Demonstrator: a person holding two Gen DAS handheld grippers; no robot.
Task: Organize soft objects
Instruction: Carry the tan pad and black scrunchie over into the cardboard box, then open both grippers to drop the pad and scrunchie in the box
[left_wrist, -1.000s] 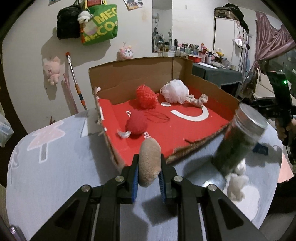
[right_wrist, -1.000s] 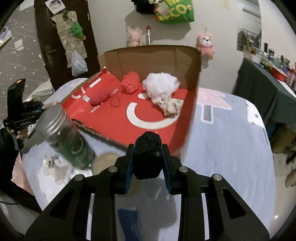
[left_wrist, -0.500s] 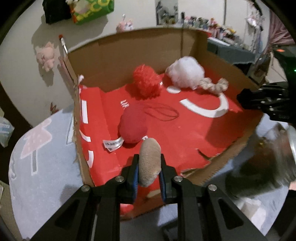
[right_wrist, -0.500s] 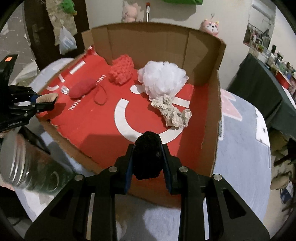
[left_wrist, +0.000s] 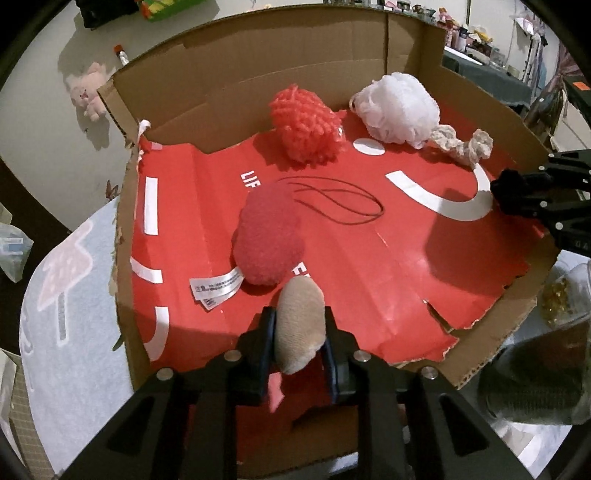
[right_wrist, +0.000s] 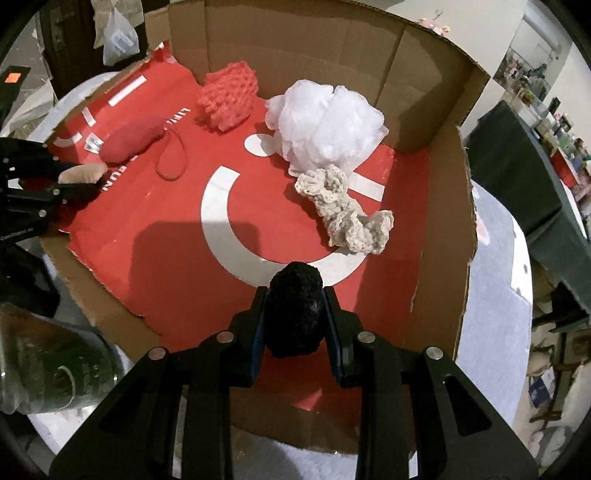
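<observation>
Now we hold both claws tilted down over the open cardboard box (left_wrist: 229, 92), because its red floor is where the soft things are being gathered. Our left claw (left_wrist: 300, 334) has just been easing apart, yet the tan plush piece (left_wrist: 300, 325) sits between its pads, poised just in front of the dark red plush pouch (left_wrist: 267, 236). Our right claw (right_wrist: 294, 314) is closed on the black fuzzy ball (right_wrist: 294, 308), hanging over the white ring printed near the box's front edge. Counting what already lies inside: one dark red pouch, one coral yarn pom-pom (left_wrist: 304, 125), one white mesh puff (right_wrist: 325, 125) and one cream crocheted scrunchie (right_wrist: 343, 210), four in all. One glass jar (right_wrist: 48, 365) stands on the counter (left_wrist: 74, 314).
</observation>
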